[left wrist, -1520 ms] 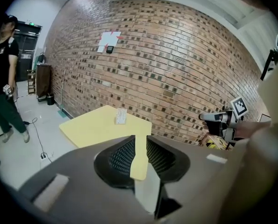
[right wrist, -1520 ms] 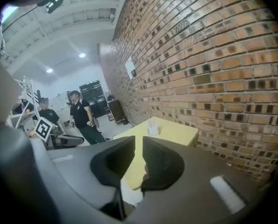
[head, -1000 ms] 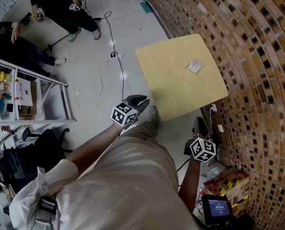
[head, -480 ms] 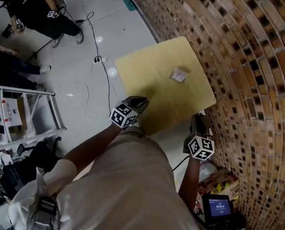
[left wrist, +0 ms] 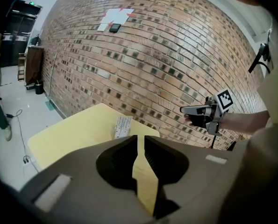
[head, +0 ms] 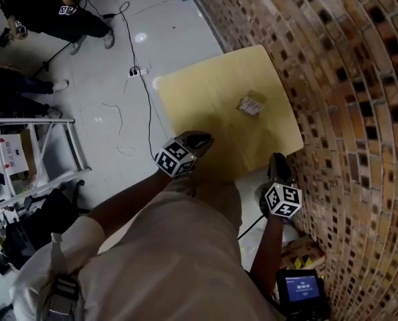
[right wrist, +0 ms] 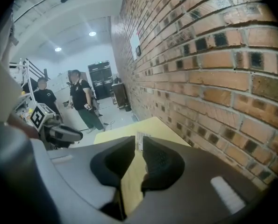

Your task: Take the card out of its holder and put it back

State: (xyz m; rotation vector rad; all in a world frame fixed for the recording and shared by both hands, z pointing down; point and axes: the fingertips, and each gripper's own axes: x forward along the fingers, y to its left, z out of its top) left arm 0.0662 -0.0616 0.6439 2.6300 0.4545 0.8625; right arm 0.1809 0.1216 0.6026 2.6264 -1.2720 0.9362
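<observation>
A pale yellow counter (head: 205, 92) stands at twelve o'clock against the brick wall (head: 359, 112), which fills the three o'clock side. A small card holder (head: 252, 104) lies on it toward one o'clock. The left tongs (head: 199, 139) overlap the counter's near edge, and the right tongs (head: 279, 162) hang off its five o'clock corner. A person in black (head: 45, 9) stands at eleven o'clock.

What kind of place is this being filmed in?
Probably an indoor workshop or lab-like recording space: a brick wall, cables trailing over the pale floor, and a metal shelving rack of supplies.
</observation>
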